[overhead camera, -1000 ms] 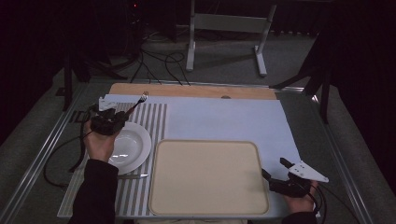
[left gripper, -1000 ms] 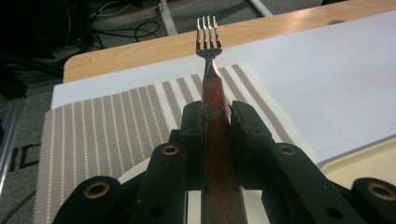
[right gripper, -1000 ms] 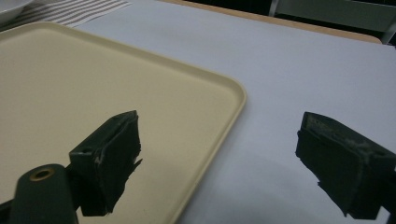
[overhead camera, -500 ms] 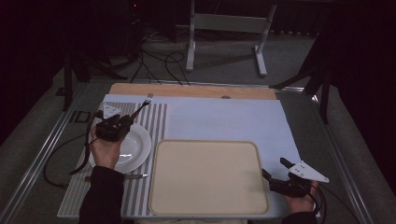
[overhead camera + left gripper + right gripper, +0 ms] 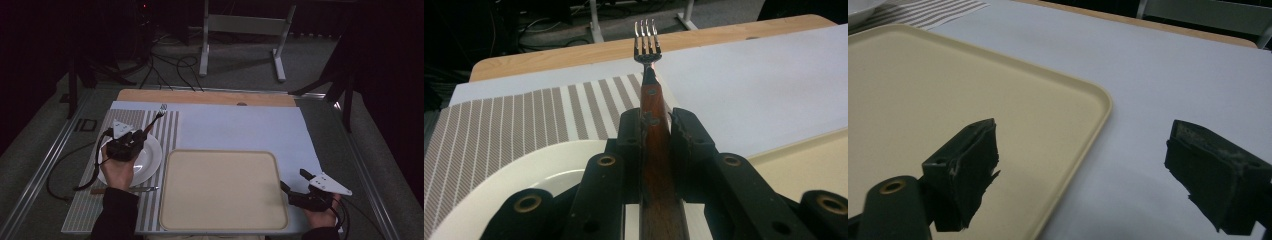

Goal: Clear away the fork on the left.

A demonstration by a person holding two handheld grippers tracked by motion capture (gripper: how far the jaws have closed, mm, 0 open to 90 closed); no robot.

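Observation:
My left gripper (image 5: 131, 141) (image 5: 656, 131) is shut on the wooden handle of a fork (image 5: 156, 118) (image 5: 649, 75). The steel tines point away toward the far table edge. The gripper hovers over the white plate (image 5: 148, 164) (image 5: 499, 185) on the striped placemat (image 5: 80, 210) (image 5: 499, 120). A cream tray (image 5: 222, 187) (image 5: 923, 85) lies in the middle front. My right gripper (image 5: 292, 186) (image 5: 1088, 175) is open at the tray's right front corner, one jaw over the tray rim and the other over the white sheet, with nothing between them.
A knife (image 5: 131, 189) with a wooden handle lies on the placemat just in front of the plate. A white sheet (image 5: 250, 130) covers the table, with a wooden board edge (image 5: 205, 97) at the back. Cables and a metal stand (image 5: 240, 30) sit beyond the table.
My left gripper has moved rightward and nearer with the fork, from the placemat's far left to above the plate. The right gripper has stayed put.

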